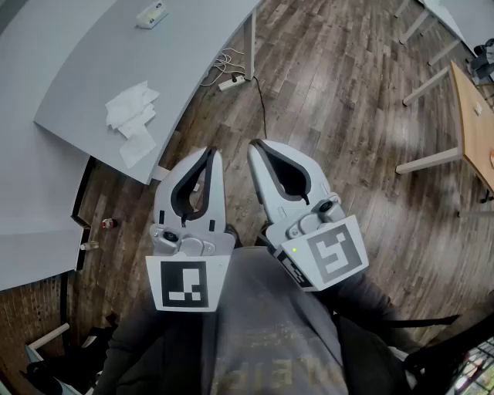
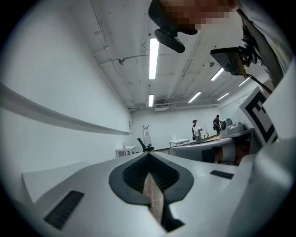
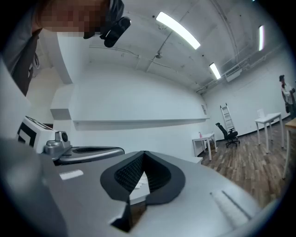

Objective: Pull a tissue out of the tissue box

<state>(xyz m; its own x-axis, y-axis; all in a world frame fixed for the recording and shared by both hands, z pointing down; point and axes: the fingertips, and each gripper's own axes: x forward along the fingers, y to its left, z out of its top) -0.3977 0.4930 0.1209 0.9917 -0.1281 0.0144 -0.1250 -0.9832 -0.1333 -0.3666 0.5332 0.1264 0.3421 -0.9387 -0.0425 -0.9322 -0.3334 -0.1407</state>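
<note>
Tissue box (image 1: 152, 14) on table (image 1: 77, 65) — long axis slants lower-left to upper-right.

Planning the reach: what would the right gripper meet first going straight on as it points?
Likely the grey table bearing loose tissues, seen between the shut tips of the right gripper in its own view; height unclear, so it might pass above.
</note>
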